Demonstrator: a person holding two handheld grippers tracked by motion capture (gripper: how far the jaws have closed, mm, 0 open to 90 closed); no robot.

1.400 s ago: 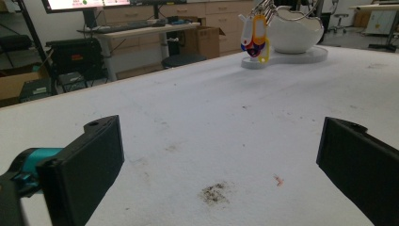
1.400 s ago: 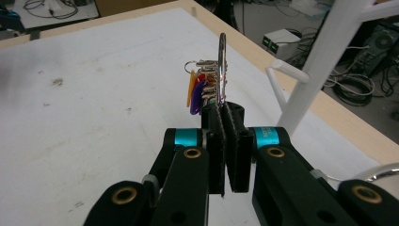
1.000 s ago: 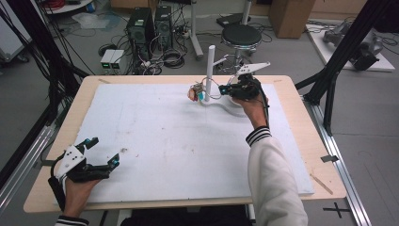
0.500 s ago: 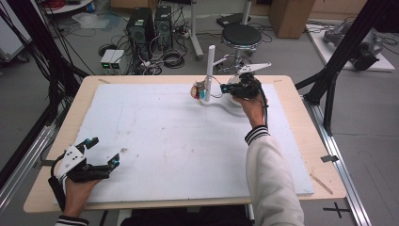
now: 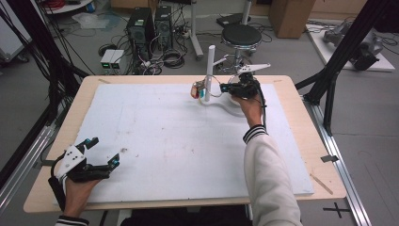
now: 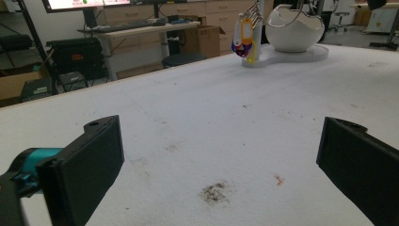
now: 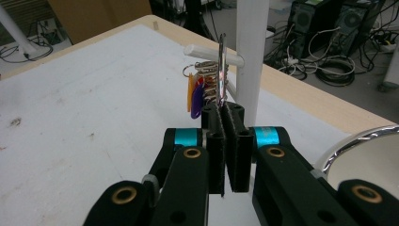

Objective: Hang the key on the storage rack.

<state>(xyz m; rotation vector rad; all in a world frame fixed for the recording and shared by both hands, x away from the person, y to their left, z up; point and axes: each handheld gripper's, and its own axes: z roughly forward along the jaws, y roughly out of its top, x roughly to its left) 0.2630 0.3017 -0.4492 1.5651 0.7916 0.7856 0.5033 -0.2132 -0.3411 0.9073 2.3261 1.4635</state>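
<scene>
On the one white foam board [image 5: 164, 136] I count two grippers: one at seven o'clock [image 5: 101, 151], one at one o'clock [image 5: 222, 88]. One white stand [image 5: 210, 70], one white bowl [image 6: 294, 28], one key bunch [image 7: 207, 89]. Beyond at twelve, two computer towers [image 5: 153, 23], one black stool [image 5: 241, 35].

white post [image 7: 252, 56] cut off at top edge, bowl [image 7: 362, 162] cropped at right — key tags [image 5: 195, 89] too small to read
</scene>
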